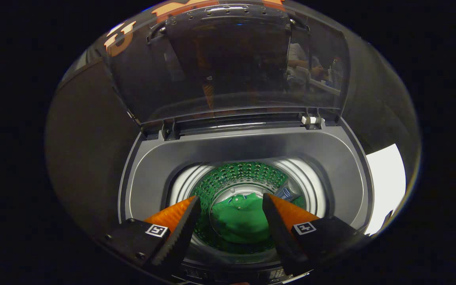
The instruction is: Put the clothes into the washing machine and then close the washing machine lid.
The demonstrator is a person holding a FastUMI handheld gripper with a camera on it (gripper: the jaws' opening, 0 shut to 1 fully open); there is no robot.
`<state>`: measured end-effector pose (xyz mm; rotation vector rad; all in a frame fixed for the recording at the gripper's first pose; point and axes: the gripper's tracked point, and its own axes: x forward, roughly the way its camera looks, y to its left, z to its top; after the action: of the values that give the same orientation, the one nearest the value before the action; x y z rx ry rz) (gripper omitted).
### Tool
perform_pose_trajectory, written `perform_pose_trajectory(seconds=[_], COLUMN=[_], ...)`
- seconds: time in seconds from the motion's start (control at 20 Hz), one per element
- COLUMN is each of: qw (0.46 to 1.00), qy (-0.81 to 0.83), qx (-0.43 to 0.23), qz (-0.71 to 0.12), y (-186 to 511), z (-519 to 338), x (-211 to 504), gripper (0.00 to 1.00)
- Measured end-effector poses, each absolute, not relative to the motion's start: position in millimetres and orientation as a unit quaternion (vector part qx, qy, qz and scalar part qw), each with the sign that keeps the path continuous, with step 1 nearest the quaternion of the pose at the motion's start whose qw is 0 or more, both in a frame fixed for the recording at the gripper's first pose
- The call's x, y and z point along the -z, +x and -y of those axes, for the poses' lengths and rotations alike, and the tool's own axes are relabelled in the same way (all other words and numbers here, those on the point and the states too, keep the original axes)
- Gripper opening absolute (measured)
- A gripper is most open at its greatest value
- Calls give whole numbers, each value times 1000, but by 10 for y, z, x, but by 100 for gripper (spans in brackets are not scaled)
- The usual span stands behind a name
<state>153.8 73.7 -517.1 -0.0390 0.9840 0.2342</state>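
Observation:
I look down into a grey top-loading washing machine [342, 174] whose tinted see-through lid [228, 67] stands raised at the back on its hinges. A green garment [240, 221] lies at the bottom of the perforated drum [244, 176], below and between my fingers. My gripper [231, 202] hovers over the drum mouth, open, with nothing between its fingers. Its fingertips [193, 206] are well above the cloth.
A small bluish-white striped item [287, 193] rests against the drum wall right of the garment. The machine's control panel [275, 273] lies at its front edge beneath the fingers. A bright white surface [386, 182] shows to the right of the machine. Reflections of a seated person appear in the lid.

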Motion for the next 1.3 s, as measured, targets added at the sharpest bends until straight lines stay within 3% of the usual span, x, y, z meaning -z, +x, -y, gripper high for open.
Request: perform_pose_trajectory(seconds=[0.15, 0.8, 1.3], qw=[878, 939, 981], qy=[-17, -1, -5], qx=[-105, -95, -105], qz=[-466, -330, -160], y=[1534, 1672, 2490], z=[-701, -585, -774], x=[5122, 3860, 2257], gripper=[98, 98, 98])
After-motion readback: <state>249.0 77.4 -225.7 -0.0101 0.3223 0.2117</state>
